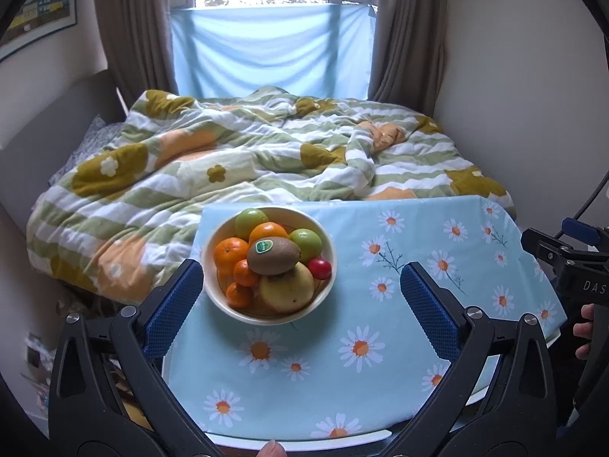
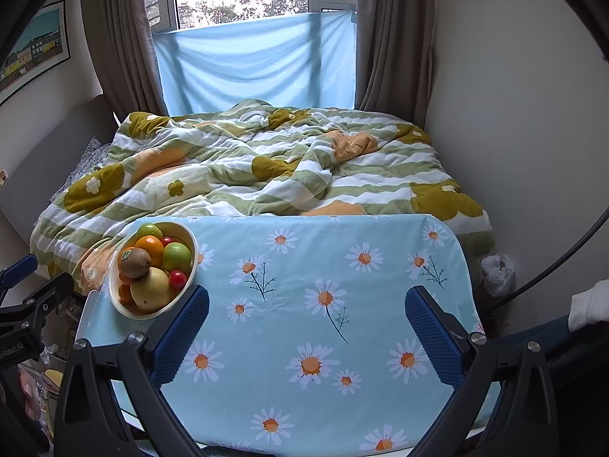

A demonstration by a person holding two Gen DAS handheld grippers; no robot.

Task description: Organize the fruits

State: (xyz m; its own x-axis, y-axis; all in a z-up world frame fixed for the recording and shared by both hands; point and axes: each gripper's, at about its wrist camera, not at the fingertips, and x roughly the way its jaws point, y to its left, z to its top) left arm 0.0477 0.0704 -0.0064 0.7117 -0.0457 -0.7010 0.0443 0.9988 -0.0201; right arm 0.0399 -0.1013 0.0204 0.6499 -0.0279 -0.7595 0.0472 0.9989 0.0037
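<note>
Bowl [image 1: 213, 251] of piled fruit at the left of the cloth-covered surface [image 1: 380, 342]; left gripper [image 1: 300, 297] and right gripper [image 2: 306, 325] hover, jaws spread, empty. The topmost kiwi [image 1: 272, 255] is probably light, firm and easily bruised: grip gently across its middle.

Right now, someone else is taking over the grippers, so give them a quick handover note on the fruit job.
Left gripper: open, empty, hovering above the table's near-left part, facing the bowl.
Right gripper: open, empty, over the bare middle of the tablecloth.
Bowl sits at the table's far left corner, next to the bed. In it, piled together: kiwi with a sticker on top, a yellowish apple or pear, several oranges, two green fruits, one small red fruit.
Done: nothing visible; no fruit is out of the bowl.
Left: all of the sorting. The kiwi looks the easiest first pick.
</note>
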